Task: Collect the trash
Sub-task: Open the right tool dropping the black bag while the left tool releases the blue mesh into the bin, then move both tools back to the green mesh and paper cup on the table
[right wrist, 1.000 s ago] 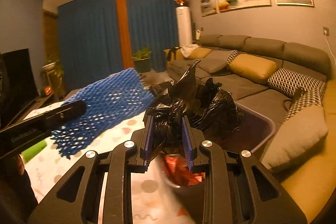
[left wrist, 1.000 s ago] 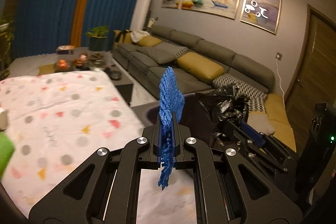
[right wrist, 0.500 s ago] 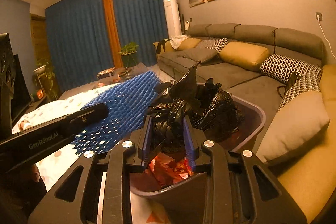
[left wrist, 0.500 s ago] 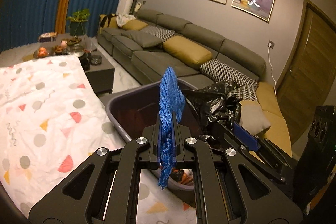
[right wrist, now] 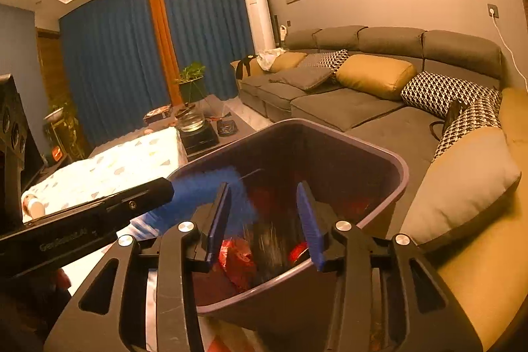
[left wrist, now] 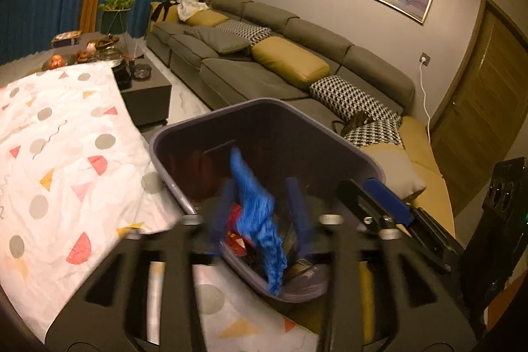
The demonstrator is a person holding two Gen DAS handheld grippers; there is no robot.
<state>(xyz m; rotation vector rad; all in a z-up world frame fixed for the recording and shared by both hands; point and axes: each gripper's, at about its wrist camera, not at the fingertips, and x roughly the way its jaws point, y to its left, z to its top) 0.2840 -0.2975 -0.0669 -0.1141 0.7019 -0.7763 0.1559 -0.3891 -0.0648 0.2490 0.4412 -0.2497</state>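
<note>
Fingers of both grippers, left and right, are opening over one bin; one blue mesh drops free.

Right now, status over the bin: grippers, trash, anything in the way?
Left gripper opening, blue foam net loose between its jaws over the trash bin. Right gripper opening, nothing gripped. Bin mouth unobstructed.

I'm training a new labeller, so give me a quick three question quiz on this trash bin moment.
1. True or false: the left gripper is clamped on the blue mesh.
2. What container sits below both grippers?
3. The red wrappers lie: A in the bin, B on the sofa, C on the tablecloth.

Key: 1 false, its jaws are opening. 2 the purple bin. 3 A.
</note>
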